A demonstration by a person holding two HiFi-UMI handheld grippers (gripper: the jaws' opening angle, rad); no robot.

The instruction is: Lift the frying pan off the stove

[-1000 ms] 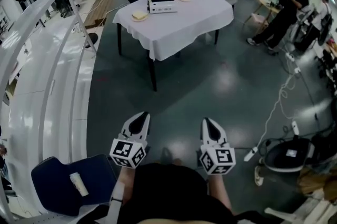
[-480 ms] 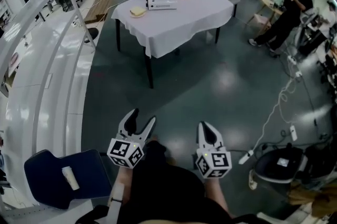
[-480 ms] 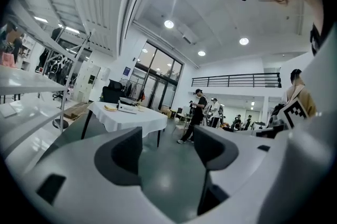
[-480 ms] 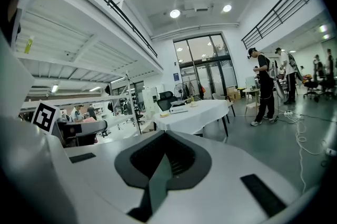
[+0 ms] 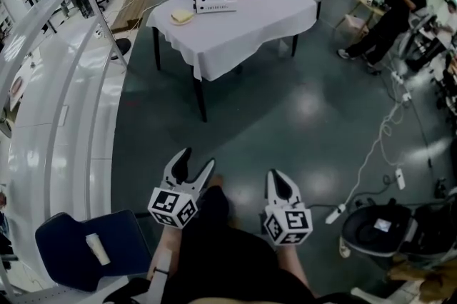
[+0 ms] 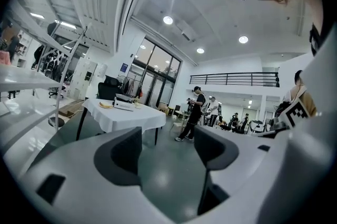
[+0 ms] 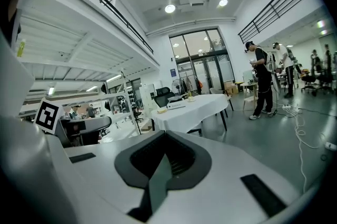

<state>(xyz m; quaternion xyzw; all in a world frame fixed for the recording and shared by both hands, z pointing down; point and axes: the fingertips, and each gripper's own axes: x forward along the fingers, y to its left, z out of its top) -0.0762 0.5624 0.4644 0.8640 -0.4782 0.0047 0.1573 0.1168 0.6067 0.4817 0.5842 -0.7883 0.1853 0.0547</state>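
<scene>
Ahead of left claw (image 5: 199, 157): open floor (image 5: 307, 117) to table (image 5: 243, 21) edge.
left claw jaws: just opened, apart, empty.
right claw (image 5: 275, 174) jaws: together.
pan: perhaps on table, too small to tell.

No legible text anywhere.

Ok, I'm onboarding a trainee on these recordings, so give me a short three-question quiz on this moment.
1. True or false: the right gripper has its jaws apart.
2. Between the jaws of the left gripper stands: A) a pan handle B) nothing C) a bottle
3. Fill in: the tablecloth ahead is ____ in colour.
Key: 1 false, they are together. 2 B; those jaws have just been opening and stand wide. 3 white.
</scene>
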